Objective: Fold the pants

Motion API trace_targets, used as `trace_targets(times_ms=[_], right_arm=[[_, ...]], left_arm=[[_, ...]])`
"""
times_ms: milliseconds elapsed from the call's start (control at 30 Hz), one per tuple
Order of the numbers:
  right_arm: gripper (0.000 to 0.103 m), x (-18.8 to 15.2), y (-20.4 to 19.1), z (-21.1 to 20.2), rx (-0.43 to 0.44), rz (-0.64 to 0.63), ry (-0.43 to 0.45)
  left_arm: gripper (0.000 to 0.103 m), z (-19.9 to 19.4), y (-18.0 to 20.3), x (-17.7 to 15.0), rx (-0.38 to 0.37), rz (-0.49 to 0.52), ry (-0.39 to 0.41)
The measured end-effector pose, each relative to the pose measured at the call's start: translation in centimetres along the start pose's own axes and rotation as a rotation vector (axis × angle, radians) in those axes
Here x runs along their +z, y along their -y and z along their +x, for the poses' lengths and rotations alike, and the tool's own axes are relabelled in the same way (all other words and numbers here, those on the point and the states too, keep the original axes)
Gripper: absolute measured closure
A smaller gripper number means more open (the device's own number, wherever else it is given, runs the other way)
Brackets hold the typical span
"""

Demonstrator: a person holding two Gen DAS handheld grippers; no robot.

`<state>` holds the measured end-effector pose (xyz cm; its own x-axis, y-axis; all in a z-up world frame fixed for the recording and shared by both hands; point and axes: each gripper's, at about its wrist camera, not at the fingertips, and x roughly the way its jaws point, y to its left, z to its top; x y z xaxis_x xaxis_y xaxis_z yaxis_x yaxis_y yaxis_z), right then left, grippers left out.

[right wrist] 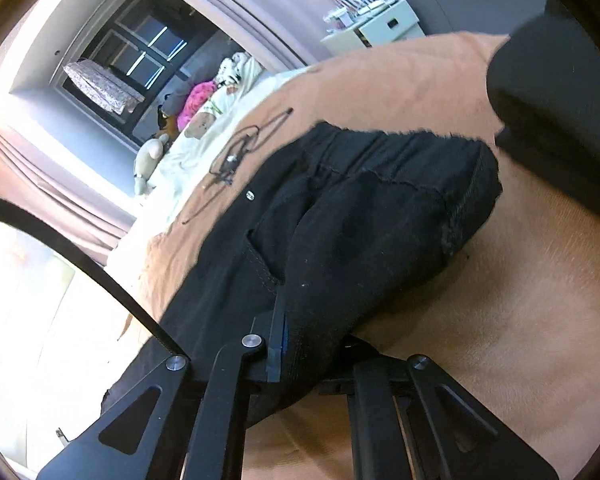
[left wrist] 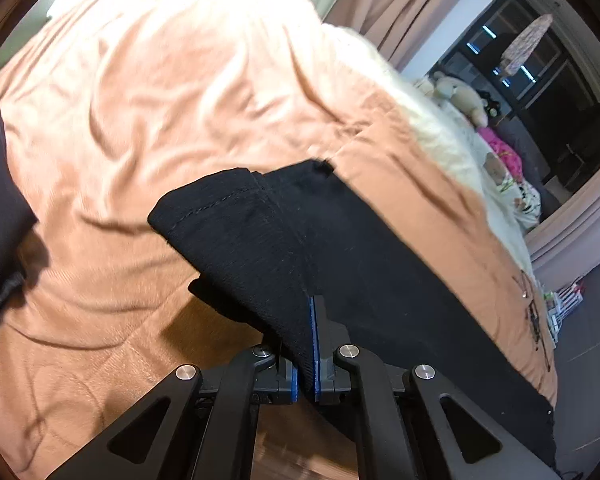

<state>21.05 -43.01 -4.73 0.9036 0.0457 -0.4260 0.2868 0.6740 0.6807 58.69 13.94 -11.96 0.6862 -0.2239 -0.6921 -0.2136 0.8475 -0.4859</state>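
The black pants lie across an orange bedspread. My left gripper is shut on a hemmed end of the pants and holds it lifted above the bed, the fabric draped over its left finger. In the right wrist view my right gripper is shut on another bunched part of the pants, lifted over the waistband area with its elastic band and button. The right finger of the right gripper is hidden under the cloth.
A second dark garment lies at the left edge of the bed, and it also shows in the right wrist view. A cream blanket with stuffed toys lies beyond. A black cable lies on the bedspread. A white shelf unit stands beside the bed.
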Motion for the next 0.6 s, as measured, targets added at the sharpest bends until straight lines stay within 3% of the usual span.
trace_targets(times_ms=[333,600], right_arm=[[0.1,-0.6,-0.8,-2.9,0.025,-0.038,-0.013],[0.1,-0.6,0.8,-6.7,0.042,-0.056,-0.042]], left_arm=[[0.098,-6.6,0.6,1.0,0.016,0.033,0.032],[0.098,-12.8,-0.6,-0.9,0.025,0.041,0.032]])
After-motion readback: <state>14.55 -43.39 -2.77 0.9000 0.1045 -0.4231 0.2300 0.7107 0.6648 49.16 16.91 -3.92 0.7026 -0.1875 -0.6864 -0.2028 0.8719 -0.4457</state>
